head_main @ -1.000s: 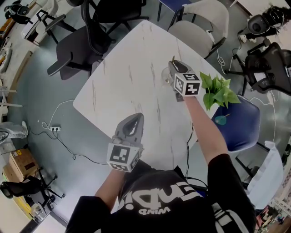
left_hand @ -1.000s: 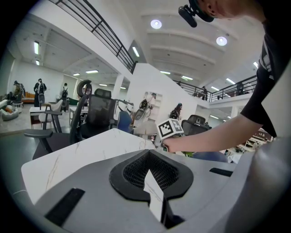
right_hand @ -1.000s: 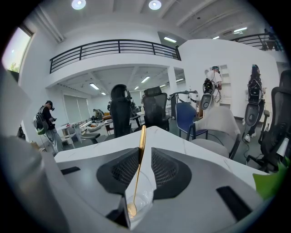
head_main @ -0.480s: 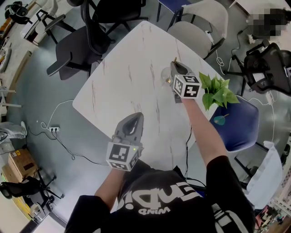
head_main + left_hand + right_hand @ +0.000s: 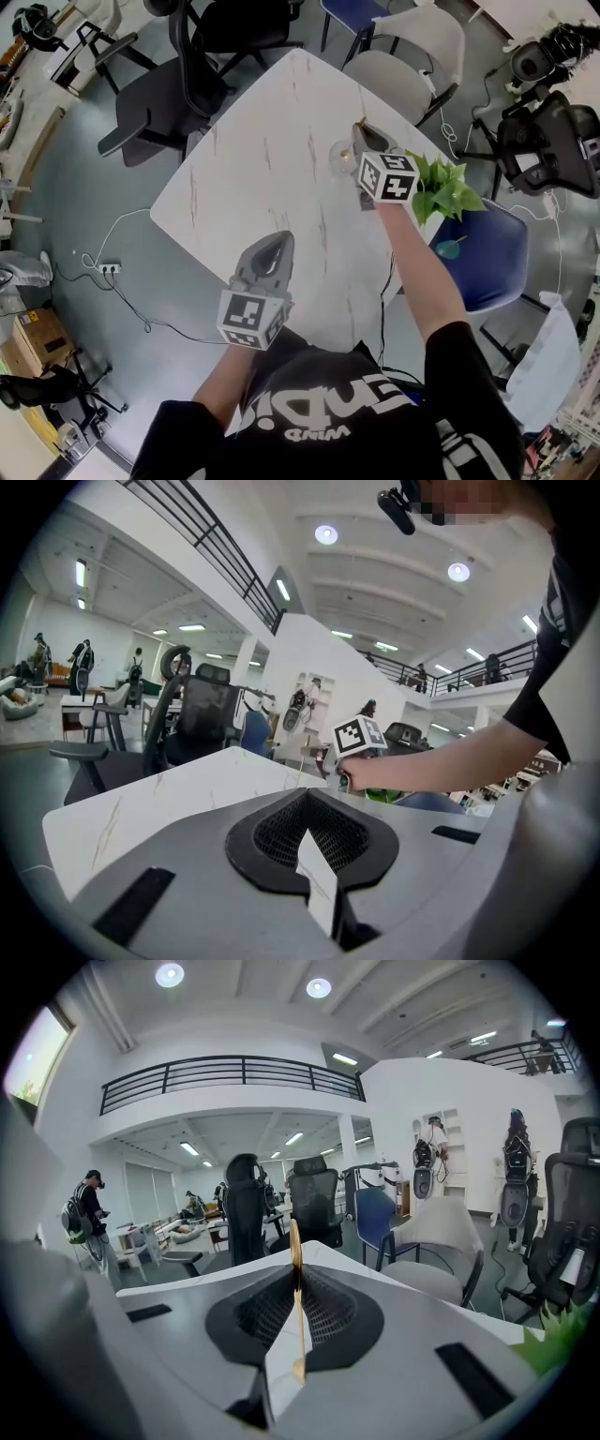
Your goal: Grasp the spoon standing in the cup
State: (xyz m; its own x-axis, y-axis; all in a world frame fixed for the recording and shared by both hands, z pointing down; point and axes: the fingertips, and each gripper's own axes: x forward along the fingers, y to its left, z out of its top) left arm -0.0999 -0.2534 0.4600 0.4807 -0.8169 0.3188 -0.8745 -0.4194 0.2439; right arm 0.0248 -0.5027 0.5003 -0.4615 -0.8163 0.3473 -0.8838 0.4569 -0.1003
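Now the right gripper clamps the slim gold metal spoon high on its handle, two o'clock on the white marble surface: light, stiff, slick, so pinch firmly.

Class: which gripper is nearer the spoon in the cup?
Right. The right gripper is shut on the spoon above the cup; the left gripper hangs at the near edge of the table, well away.

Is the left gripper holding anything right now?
No, the left gripper has its fingers shut together with nothing between them.
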